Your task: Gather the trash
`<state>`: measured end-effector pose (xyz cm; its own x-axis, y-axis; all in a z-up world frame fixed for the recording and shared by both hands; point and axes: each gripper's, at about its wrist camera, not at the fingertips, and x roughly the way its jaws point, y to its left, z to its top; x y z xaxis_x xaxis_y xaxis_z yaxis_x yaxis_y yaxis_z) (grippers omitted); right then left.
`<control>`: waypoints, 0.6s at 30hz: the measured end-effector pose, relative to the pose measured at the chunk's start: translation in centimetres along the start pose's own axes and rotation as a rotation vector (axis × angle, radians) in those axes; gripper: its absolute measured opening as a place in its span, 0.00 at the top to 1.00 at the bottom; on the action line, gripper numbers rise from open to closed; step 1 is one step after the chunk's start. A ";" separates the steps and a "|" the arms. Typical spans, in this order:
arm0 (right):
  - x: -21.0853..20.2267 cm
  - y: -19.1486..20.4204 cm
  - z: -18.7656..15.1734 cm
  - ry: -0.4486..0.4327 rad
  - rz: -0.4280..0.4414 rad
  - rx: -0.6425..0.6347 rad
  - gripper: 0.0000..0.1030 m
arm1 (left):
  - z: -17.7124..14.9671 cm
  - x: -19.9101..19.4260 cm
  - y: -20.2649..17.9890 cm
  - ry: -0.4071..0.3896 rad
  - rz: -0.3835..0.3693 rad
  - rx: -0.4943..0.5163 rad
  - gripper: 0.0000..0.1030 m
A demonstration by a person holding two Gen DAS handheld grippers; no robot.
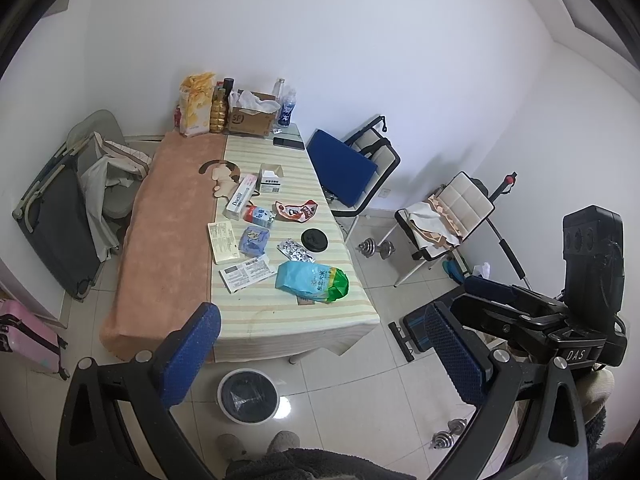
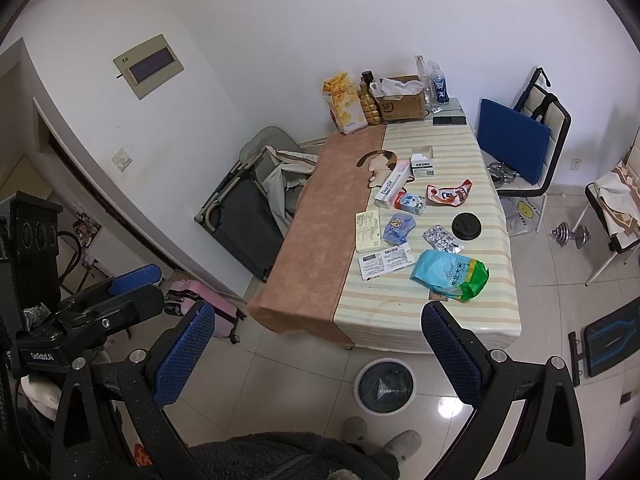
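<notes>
Trash lies on a cloth-covered table [image 1: 280, 320] [image 2: 400, 320]: a blue and green rice bag [image 1: 312, 282] [image 2: 450, 275], a pill blister [image 1: 296, 251] [image 2: 442, 239], a black lid [image 1: 314, 239] [image 2: 466, 225], a red snack wrapper [image 1: 296, 211] [image 2: 447, 193], a small milk carton [image 1: 259, 216] [image 2: 410, 203], a blue pouch [image 1: 253, 239] [image 2: 398, 227] and flattened paper boxes [image 1: 244, 273] [image 2: 385, 261]. A white bin with a black liner [image 1: 248, 396] [image 2: 385, 386] stands on the floor in front of the table. My left gripper [image 1: 320, 360] and right gripper [image 2: 316, 356] are open and empty, held high above the floor near the bin.
A cardboard box [image 1: 253, 117], bottles and a yellow bag stand at the table's far end with a phone [image 1: 289, 143]. Chairs [image 1: 360, 168] and dumbbells [image 1: 374, 248] are to the right. A folded cot [image 1: 60, 216] and a pink suitcase [image 2: 204, 304] are to the left.
</notes>
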<state>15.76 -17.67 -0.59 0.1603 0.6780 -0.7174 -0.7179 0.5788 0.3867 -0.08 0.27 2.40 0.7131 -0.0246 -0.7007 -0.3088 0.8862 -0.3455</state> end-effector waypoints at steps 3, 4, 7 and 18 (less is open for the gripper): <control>0.1 0.0 0.0 0.000 0.001 -0.001 0.00 | 0.1 0.0 0.0 -0.002 0.002 -0.001 0.00; 0.1 0.0 -0.1 0.000 0.001 -0.002 0.00 | 0.3 -0.1 -0.1 -0.002 0.003 -0.001 0.00; 0.1 0.0 -0.1 0.000 0.001 -0.002 0.00 | 0.0 -0.1 -0.2 -0.003 0.002 0.002 0.00; 0.2 0.5 -0.2 -0.003 0.005 -0.011 0.00 | 0.0 -0.2 -0.3 -0.005 0.002 0.003 0.00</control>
<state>15.34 -17.33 -0.67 0.1587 0.6819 -0.7140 -0.7262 0.5706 0.3834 -0.16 0.02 2.68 0.7157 -0.0207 -0.6981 -0.3083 0.8876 -0.3424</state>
